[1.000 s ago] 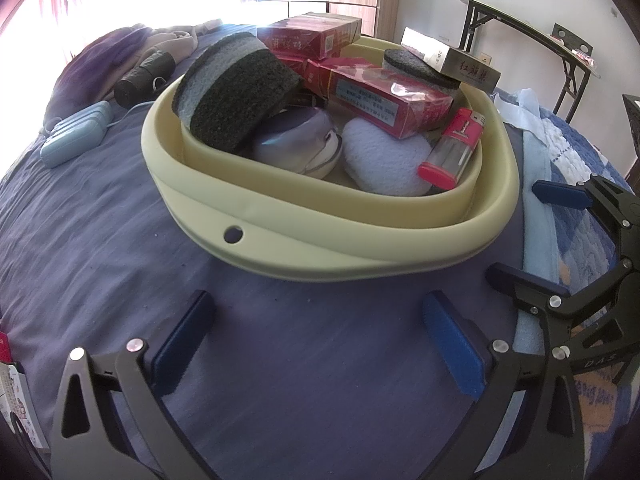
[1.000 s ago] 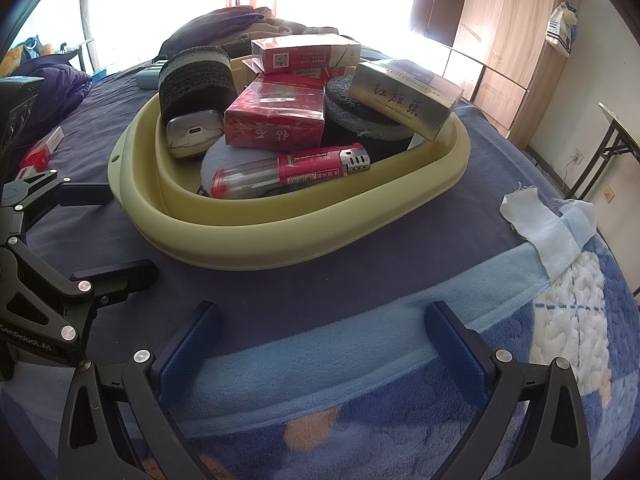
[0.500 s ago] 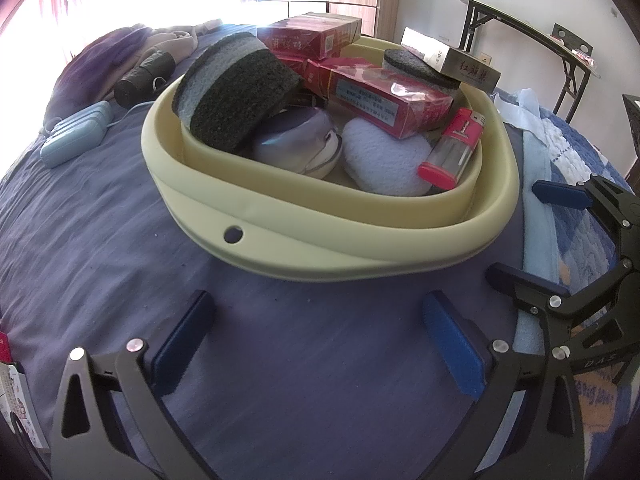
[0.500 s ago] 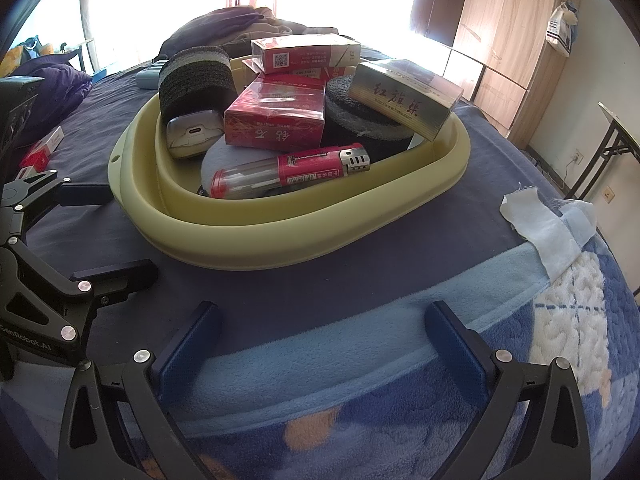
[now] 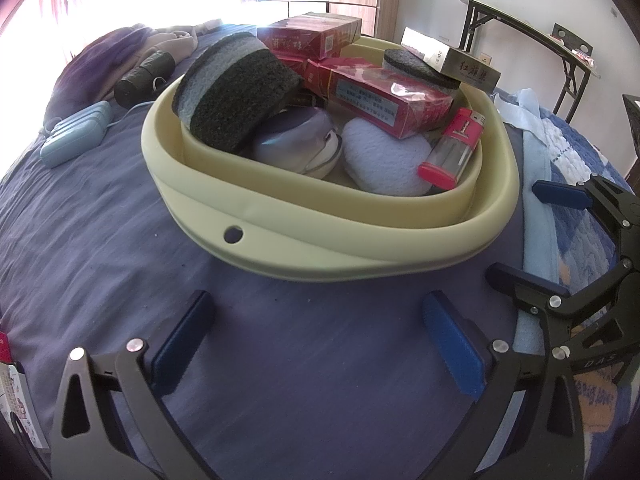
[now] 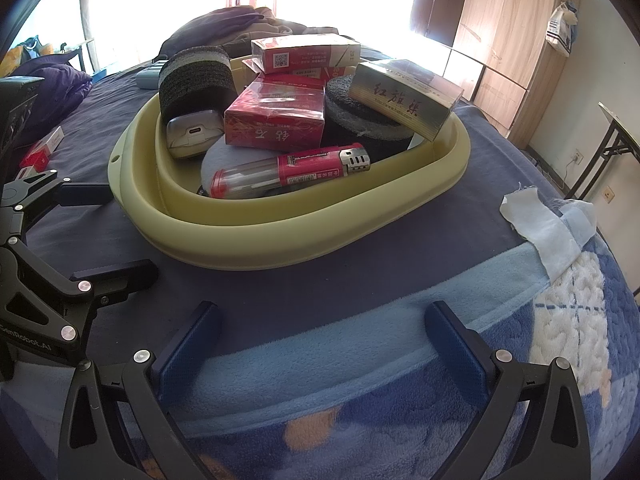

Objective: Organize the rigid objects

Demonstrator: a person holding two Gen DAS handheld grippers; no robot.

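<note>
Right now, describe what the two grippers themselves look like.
Both match: the left gripper and right gripper have black angular frames with triangular cutouts, silver rivets, and flat blue-padded fingers. White lettering marks the frames. No cables or sleeves are visible.

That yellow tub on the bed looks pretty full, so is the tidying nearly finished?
Mostly, it seems. The yellow tub already holds red boxes, a gold box, a lighter and dark sponges. Nothing is in hand: the left gripper and right gripper are both open and empty. Possibly left: a small red-and-white box on the bed.
</note>
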